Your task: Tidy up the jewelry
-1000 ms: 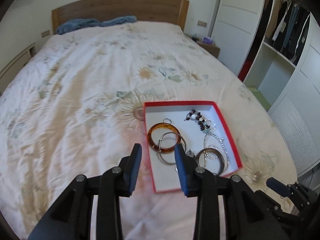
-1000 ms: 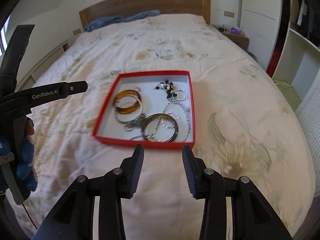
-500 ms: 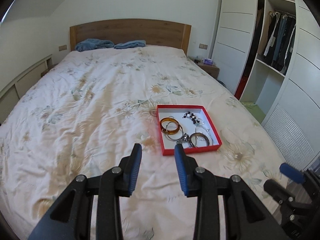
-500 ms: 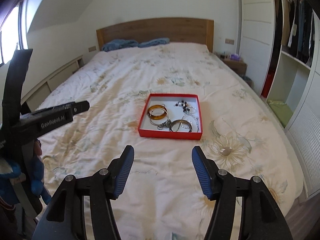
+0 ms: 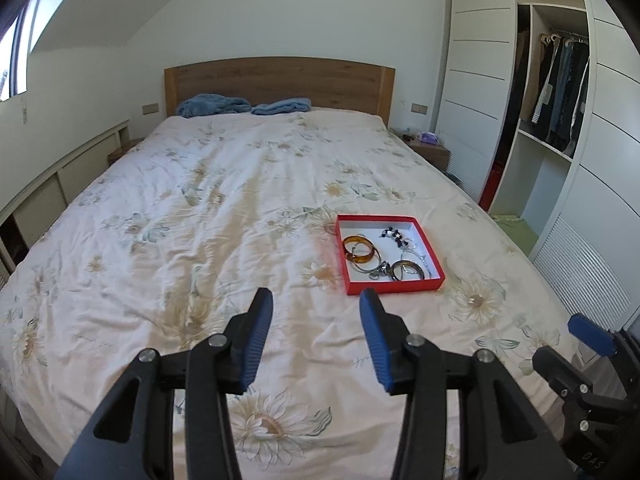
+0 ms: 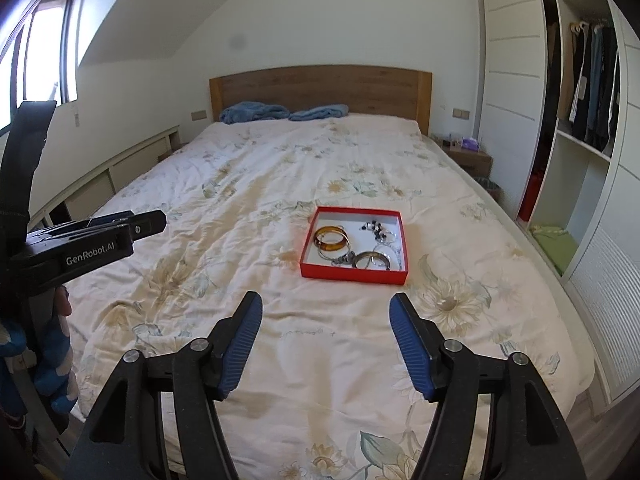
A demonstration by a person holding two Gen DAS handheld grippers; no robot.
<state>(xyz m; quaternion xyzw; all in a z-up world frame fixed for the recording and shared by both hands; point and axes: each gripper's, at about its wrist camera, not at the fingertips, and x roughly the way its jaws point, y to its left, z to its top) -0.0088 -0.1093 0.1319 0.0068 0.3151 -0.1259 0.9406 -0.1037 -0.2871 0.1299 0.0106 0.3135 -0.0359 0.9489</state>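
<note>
A red tray (image 5: pixel 433 282) with a white floor lies on the bed's right side; it also shows in the right wrist view (image 6: pixel 352 274). In it lie an amber bangle (image 5: pixel 359 254), metal bangles (image 5: pixel 407 270), a bead bracelet (image 5: pixel 394 235) and a silver chain. In the right wrist view the amber bangle (image 6: pixel 331 239) lies at the tray's left. My left gripper (image 5: pixel 316 334) is open and empty, well short of the tray. My right gripper (image 6: pixel 326 340) is open wide and empty, also well back from it.
The bed (image 5: pixel 224 216) has a floral cover and a wooden headboard (image 5: pixel 280 80) with blue pillows (image 5: pixel 212 106). A white wardrobe (image 5: pixel 560 128) with hanging clothes stands at the right. A nightstand (image 5: pixel 430 148) stands by the headboard. The left gripper's body (image 6: pixel 80 248) shows at the left.
Both grippers have pulled back and up, away from the tray, which now looks small and far. Both sets of jaws have opened wider.
</note>
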